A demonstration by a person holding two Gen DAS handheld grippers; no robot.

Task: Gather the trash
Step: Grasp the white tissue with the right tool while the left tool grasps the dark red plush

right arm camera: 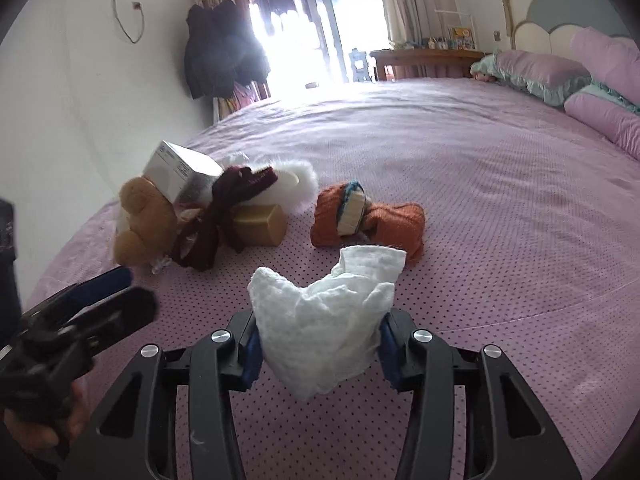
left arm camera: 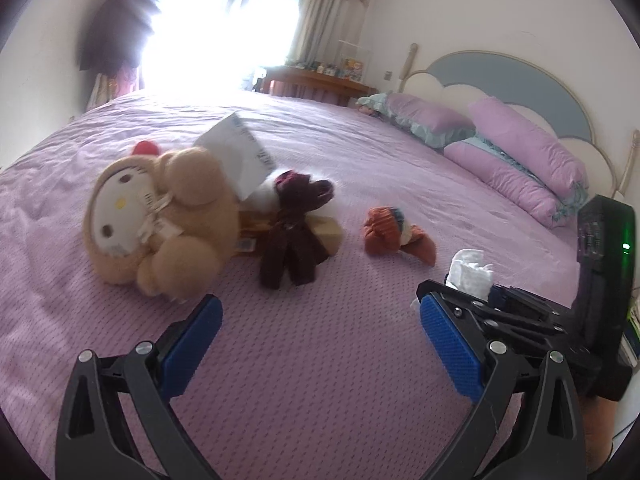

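A crumpled white tissue (right arm camera: pixel 320 332) sits between the blue pads of my right gripper (right arm camera: pixel 319 344), which is shut on it just above the purple bedsheet (right arm camera: pixel 500 208). The left wrist view shows the same tissue (left arm camera: pixel 468 270) sticking up out of the right gripper (left arm camera: pixel 464 290) at the lower right. My left gripper (left arm camera: pixel 320 312) is open over bare sheet with nothing between its fingers; in the right wrist view, the left gripper (right arm camera: pixel 120 292) sits low at the left. A white carton (left arm camera: pixel 236 152) and a brown box (left arm camera: pixel 330 232) lie in the pile ahead.
A tan plush toy (left arm camera: pixel 160 220), a dark maroon cloth (left arm camera: pixel 296 232) and orange socks (left arm camera: pixel 396 236) lie on the bed ahead of both grippers. Purple pillows (left arm camera: pixel 520 160) line the headboard at the right. A wall runs along the bed's left side.
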